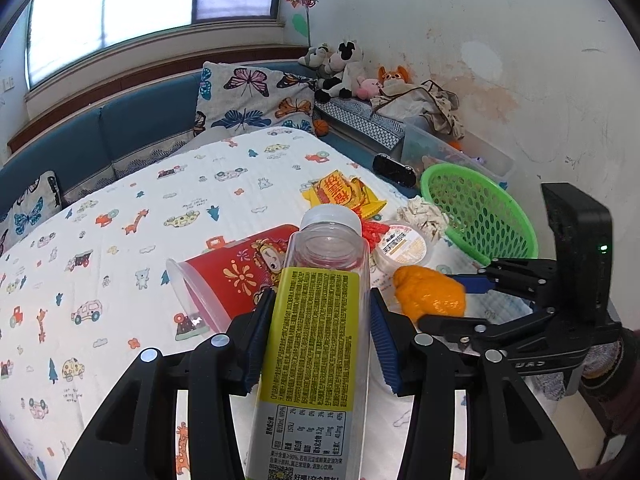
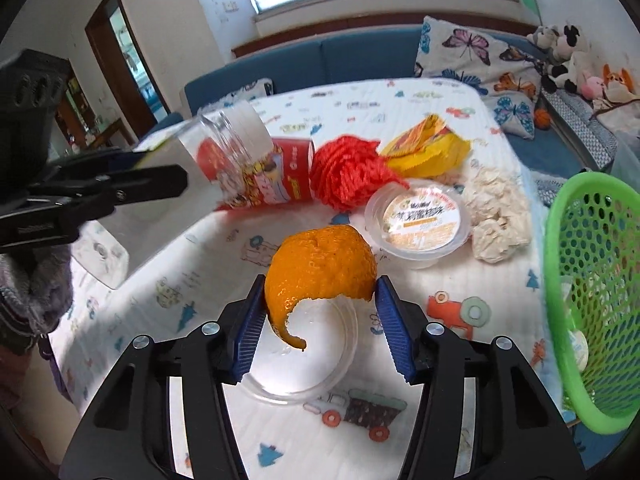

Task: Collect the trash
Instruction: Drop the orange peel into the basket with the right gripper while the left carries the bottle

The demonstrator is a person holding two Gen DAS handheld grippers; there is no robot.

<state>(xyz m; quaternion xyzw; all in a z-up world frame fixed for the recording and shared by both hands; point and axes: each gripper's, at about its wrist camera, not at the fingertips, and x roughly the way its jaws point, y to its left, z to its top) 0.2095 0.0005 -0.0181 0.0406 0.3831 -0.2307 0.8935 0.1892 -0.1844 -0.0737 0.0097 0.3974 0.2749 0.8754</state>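
Note:
My left gripper is shut on a clear plastic bottle with a yellow label and white cap, held above the bed; it also shows in the right wrist view. My right gripper is shut on an orange peel, seen in the left wrist view too. A green mesh basket lies on its side at the right, also in the left wrist view.
On the patterned bedsheet lie a red paper cup, red netting, yellow wrappers, a lidded plastic cup, crumpled tissue and a clear lid. Pillows and plush toys line the back.

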